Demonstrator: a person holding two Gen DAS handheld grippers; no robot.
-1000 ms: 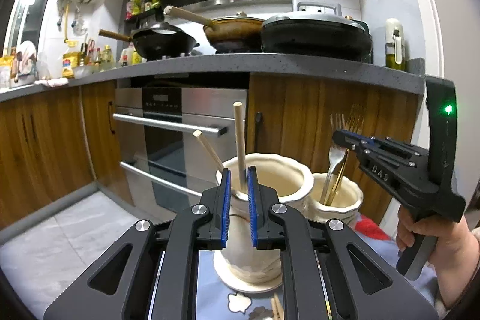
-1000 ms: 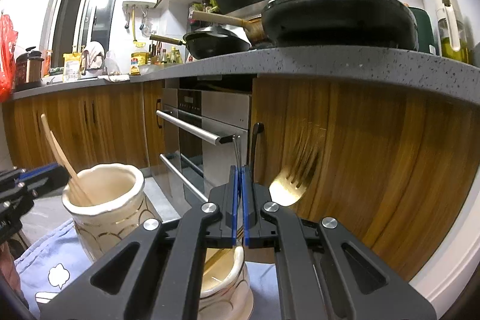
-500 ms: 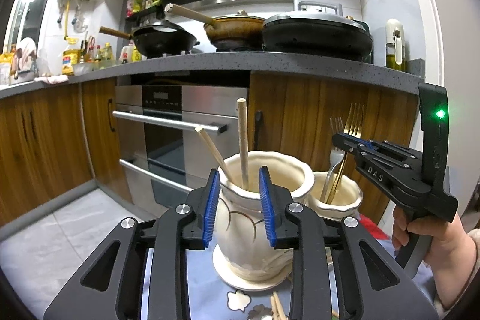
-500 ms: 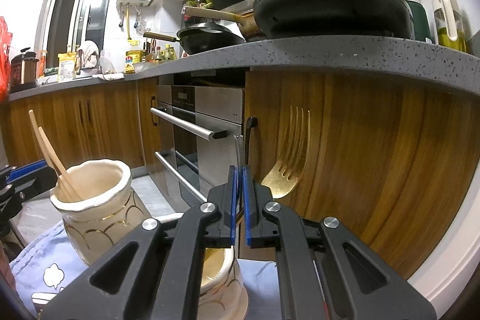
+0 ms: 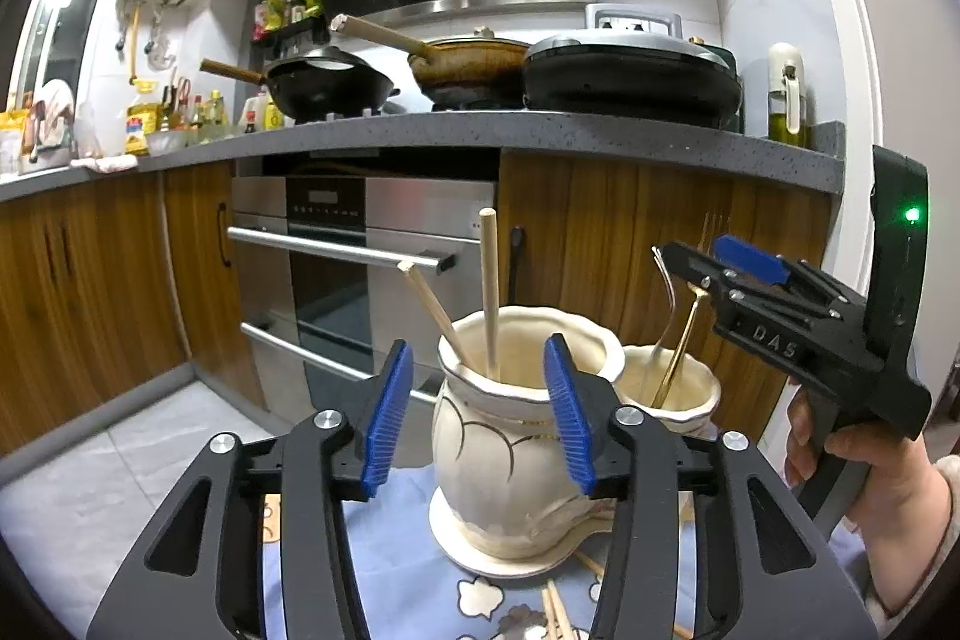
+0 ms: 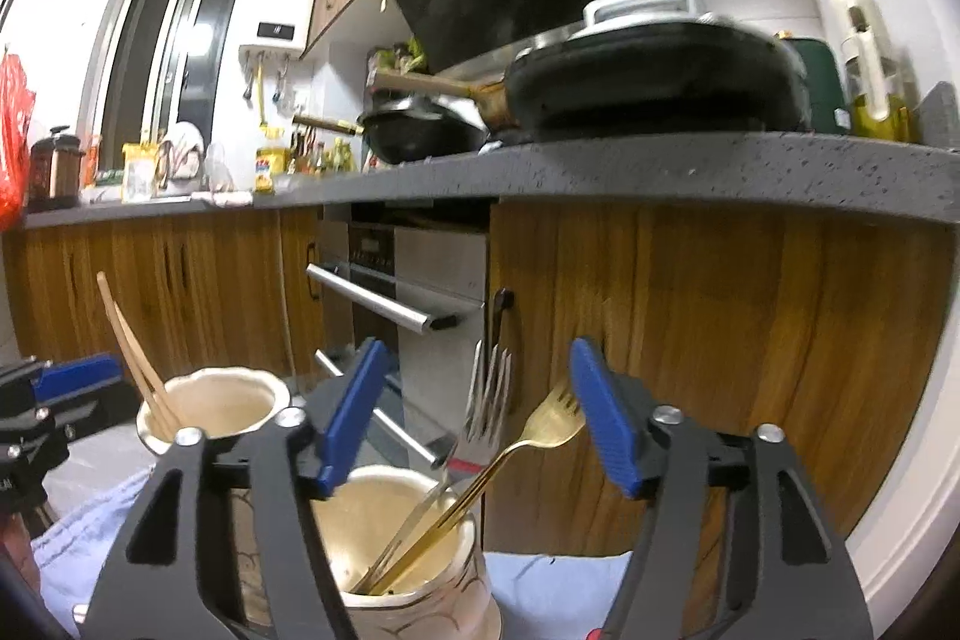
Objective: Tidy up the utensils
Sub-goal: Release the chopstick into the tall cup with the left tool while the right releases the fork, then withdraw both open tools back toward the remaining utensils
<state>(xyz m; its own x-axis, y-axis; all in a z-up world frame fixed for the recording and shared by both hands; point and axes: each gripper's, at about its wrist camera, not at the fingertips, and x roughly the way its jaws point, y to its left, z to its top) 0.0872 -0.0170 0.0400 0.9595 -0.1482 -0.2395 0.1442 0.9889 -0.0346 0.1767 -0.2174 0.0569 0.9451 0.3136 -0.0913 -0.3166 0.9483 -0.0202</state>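
Both my jaws are opening, nothing between them. Chopsticks (image 5: 489, 292) stand in the big jar (image 5: 516, 436), forks (image 6: 489, 391) in the small jar (image 6: 408, 550). More chopsticks (image 5: 555, 610) lie on the surface (image 5: 420, 592), still to sort.

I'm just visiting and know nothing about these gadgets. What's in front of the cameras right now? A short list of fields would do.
Setting: kitchen, low cloth-covered surface in front of an oven
Large cream jar: holds wooden chopsticks
Small cream jar: holds a gold fork and a silver fork
Left gripper: jaws opening, standing either side of the large jar's rim, nothing gripped
Right gripper: jaws opening above the small jar, pads clear of both forks
Loose items: more chopsticks lying on the cloth
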